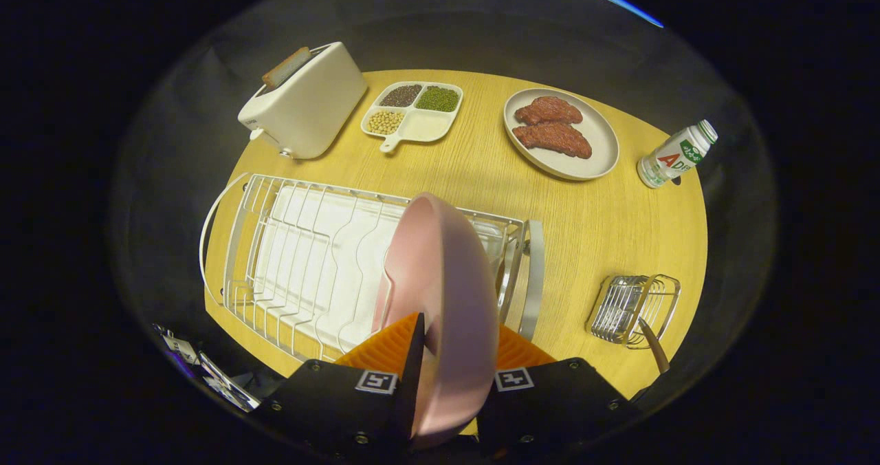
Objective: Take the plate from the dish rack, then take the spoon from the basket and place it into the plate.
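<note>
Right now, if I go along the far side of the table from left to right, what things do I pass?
Toaster → divided tray of beans → plate of meat → small bottle. Nearer, the tongs grip the pink plate above the dish rack.

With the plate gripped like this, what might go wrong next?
1. The gripper pinches the pink plate on edge by its rim; it may slip or swing.
2. The plate sits over the dish rack and could snag its wires when moved.
3. The spoon leans in a small basket near the table edge, which might tip.
</note>
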Demonstrator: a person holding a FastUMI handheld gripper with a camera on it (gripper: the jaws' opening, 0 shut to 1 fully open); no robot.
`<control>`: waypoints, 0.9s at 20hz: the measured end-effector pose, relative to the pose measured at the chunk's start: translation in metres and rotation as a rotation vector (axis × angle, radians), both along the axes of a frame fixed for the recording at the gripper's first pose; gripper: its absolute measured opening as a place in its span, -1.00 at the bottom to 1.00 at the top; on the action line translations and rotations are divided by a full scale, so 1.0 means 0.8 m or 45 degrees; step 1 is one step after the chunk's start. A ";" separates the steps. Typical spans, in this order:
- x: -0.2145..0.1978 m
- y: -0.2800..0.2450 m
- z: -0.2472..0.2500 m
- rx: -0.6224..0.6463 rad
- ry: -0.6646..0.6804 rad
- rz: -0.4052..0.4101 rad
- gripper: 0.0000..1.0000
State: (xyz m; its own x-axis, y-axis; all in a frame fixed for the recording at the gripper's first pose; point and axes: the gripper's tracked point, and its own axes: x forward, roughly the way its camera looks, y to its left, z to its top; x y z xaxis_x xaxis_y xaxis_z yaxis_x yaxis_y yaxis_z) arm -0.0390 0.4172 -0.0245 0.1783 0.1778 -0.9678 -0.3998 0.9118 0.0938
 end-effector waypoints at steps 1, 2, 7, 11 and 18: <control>0.000 0.000 0.001 -0.018 -0.002 0.016 -0.27; 0.002 0.002 0.002 -0.033 -0.008 0.028 -0.27; 0.020 0.004 0.015 -0.115 -0.045 0.110 -0.27; 0.033 0.008 0.021 -0.131 -0.053 0.113 -0.38; 0.038 0.011 0.023 -0.156 -0.067 0.165 -0.38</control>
